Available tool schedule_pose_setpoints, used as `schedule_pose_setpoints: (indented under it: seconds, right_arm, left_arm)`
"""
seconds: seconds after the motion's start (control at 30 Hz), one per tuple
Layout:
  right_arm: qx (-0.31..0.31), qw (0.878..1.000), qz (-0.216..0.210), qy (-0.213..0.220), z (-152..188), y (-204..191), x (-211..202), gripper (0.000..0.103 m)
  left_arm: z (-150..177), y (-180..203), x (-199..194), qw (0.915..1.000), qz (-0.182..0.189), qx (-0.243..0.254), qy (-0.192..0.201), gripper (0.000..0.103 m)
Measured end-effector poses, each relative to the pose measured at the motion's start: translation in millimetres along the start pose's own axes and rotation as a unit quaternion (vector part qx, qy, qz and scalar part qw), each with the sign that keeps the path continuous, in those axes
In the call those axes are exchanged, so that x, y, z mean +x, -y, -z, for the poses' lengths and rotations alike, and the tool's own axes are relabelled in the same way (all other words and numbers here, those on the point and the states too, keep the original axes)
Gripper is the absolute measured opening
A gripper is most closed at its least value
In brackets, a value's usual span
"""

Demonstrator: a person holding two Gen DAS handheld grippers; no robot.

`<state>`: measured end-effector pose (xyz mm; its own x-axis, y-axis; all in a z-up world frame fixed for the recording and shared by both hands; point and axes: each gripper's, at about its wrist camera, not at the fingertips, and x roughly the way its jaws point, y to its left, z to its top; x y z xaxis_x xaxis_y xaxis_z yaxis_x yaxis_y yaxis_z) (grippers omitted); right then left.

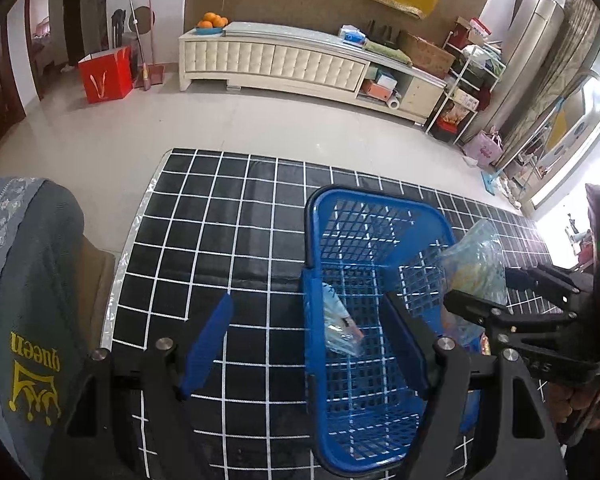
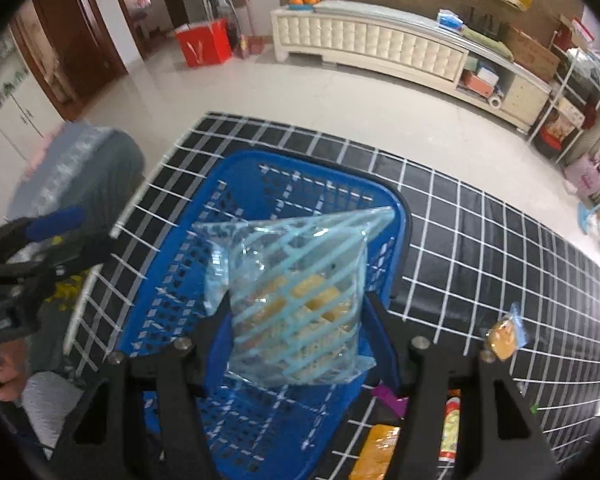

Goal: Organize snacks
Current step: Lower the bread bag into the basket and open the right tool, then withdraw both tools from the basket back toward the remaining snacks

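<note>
Above the basket point(image 2: 260, 184), the right tool point(image 2: 296, 344) pinches a snack bag point(image 2: 296, 300).
Left tool point(image 1: 312, 344) gapes empty; the slick, loosely pinched bag could slip and miss the rim.

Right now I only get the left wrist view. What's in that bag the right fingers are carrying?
Observer: Yellow biscuit-like pieces, in a clear blue-striped bag clamped by the right gripper.
Operator: Is it over the basket?
Observer: Yes, it hangs above the blue basket, towards its right side.
Operator: Any snacks left outside?
Observer: At least three, right of the basket: a small orange wrapped snack, an orange packet and a red-and-white tube.
</note>
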<state>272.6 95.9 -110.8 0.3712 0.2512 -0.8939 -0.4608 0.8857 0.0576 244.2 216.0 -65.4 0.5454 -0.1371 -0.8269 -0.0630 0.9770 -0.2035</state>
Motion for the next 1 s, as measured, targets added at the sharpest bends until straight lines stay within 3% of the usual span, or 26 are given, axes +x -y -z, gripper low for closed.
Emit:
schedule_pose_setpoints:
  seconds: [0.33, 0.43, 0.5, 0.67, 1.0]
  right_arm:
    - [-0.005, 0.999, 0.042, -0.02, -10, 0, 26, 0.065]
    - [0.001, 0.998, 0.052, -0.024, -13, 1, 27, 0.071]
    - [-0.004, 0.998, 0.063, -0.028, -14, 0, 27, 0.083]
    - [-0.008, 0.997, 0.078, -0.011, -8, 5, 14, 0.087]
    - [0.029, 0.998, 0.043, 0.027, 24, 38, -57, 0.087]
  left_arm:
    - [-3, 1, 23, 0.9998, -0.001, 0.02, -0.01, 0.074]
    - [-2, 2, 26, 0.9997, -0.004, 0.021, -0.014, 0.074]
    - [-1, 5, 25, 0.9996, -0.005, 0.025, -0.014, 0.079]
    - [2, 13, 15, 0.9994, -0.007, 0.033, -0.008, 0.081]
    - [15, 52, -24, 0.9983, -0.005, 0.057, 0.01, 0.082]
